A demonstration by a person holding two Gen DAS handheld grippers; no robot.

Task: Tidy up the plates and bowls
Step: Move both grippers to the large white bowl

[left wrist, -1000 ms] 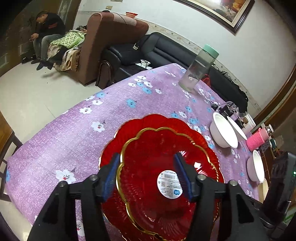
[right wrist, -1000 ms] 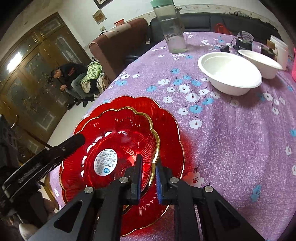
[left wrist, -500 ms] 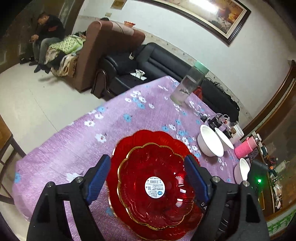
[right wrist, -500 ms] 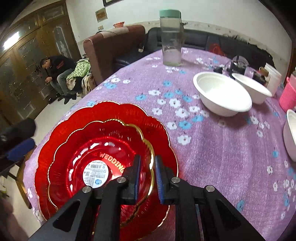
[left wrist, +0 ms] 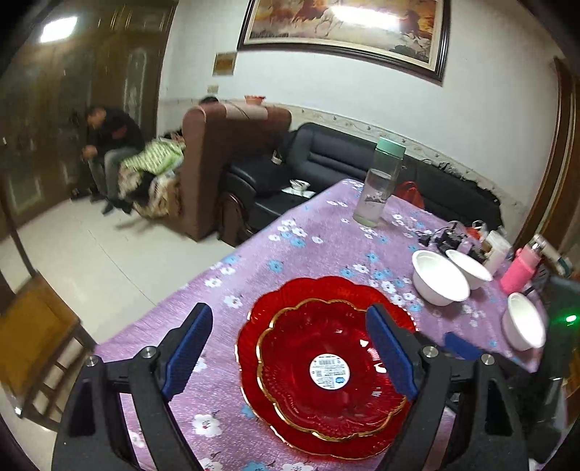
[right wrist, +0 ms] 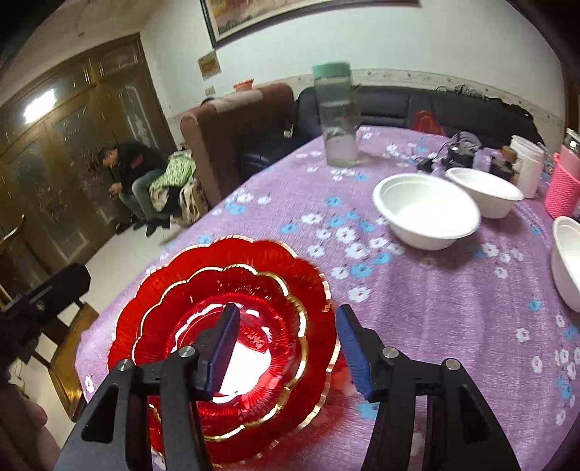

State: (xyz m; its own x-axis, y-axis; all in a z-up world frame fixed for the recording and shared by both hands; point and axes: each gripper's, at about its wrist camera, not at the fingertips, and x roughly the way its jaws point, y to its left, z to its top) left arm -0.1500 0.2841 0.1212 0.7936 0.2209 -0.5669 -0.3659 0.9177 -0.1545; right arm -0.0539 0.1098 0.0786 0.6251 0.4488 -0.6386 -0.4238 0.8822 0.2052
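Small red plate (left wrist: pixel 326 366) nested in large red plate (left wrist: pixel 286 308) on table (left wrist: pixel 253 261). Left gripper (left wrist: pixel 290 347) and right gripper (right wrist: pixel 286 344) both spread, jaws just opening, seemingly clear of plates.

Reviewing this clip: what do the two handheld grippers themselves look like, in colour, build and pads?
Both match: the left gripper and right gripper have matte black angular frames with triangular cut-outs, silver round bolt heads at the joints, and two fingers faced with ribbed blue pads. No cables or sleeves show.

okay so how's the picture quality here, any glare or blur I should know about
Left wrist view: fisheye bending, motion blur around the seated person, glare on the framed painting. Right wrist view: a blown-out white highlight in the smaller red plate, soft blur on the bottle.
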